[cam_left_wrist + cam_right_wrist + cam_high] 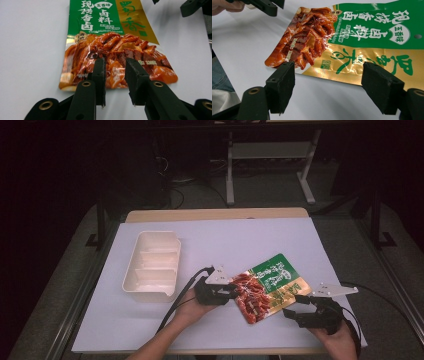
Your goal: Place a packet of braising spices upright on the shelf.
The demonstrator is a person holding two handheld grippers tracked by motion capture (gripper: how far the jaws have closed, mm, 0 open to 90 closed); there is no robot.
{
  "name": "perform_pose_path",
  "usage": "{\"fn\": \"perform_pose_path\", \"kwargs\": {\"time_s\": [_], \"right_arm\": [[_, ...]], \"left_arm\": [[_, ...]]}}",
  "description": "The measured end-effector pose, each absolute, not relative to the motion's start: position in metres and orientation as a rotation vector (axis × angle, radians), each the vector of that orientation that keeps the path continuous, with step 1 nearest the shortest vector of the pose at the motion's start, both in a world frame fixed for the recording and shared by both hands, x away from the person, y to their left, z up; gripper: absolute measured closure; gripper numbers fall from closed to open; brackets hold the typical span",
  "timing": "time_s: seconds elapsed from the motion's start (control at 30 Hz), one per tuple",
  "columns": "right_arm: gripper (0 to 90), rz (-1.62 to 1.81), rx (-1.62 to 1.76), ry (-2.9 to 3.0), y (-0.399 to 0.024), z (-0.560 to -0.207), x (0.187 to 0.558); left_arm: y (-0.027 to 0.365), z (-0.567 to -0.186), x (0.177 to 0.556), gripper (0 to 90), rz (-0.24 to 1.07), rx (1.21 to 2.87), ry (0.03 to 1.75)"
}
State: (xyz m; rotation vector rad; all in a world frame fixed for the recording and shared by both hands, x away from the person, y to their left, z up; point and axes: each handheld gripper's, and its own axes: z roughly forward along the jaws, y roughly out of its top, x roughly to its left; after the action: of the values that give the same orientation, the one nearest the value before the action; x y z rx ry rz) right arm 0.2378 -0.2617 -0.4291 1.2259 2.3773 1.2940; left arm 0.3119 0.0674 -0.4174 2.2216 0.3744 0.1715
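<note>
At lower centre, my left fingers [115,75] stood narrowly apart over the pouch [110,42]; my right fingers [329,82] gaped wide beside it.

Dark room; grey floor [260,190]

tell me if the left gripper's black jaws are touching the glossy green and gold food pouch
Cannot tell. In the left gripper view the left gripper has its jaws slightly parted over the food pouch edge, but neither contact nor a gap shows plainly.
</note>
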Motion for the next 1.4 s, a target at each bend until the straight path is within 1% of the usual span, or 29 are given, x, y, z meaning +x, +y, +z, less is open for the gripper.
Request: {"fn": "perform_pose_path", "kwargs": {"time_s": [0.1, 0.47, 0.8, 0.97, 1.4], "right_arm": [[25.9, 1.292, 1.227, 2.375, -0.262, -0.429, 0.237], [24.8, 1.253, 1.239, 2.368, -0.261, -0.430, 0.237], [24.1, 1.205, 1.313, 2.312, -0.268, -0.432, 0.238], [21.9, 1.198, 1.409, 2.250, -0.279, -0.437, 0.244], [22.3, 1.158, 1.619, 2.161, -0.298, -0.449, 0.256]], "left_arm": [[0.060, -0.418, 0.316, 72.1, 0.170, 2.239, 0.364], [0.042, -0.431, 0.328, 89.3, 0.157, 2.295, 0.380], [0.038, -0.442, 0.330, 89.7, 0.156, 2.352, 0.396], [0.039, -0.443, 0.332, 89.9, 0.116, 2.356, 0.423], [0.037, -0.443, 0.330, 89.9, 0.149, 2.371, 0.421]]}}
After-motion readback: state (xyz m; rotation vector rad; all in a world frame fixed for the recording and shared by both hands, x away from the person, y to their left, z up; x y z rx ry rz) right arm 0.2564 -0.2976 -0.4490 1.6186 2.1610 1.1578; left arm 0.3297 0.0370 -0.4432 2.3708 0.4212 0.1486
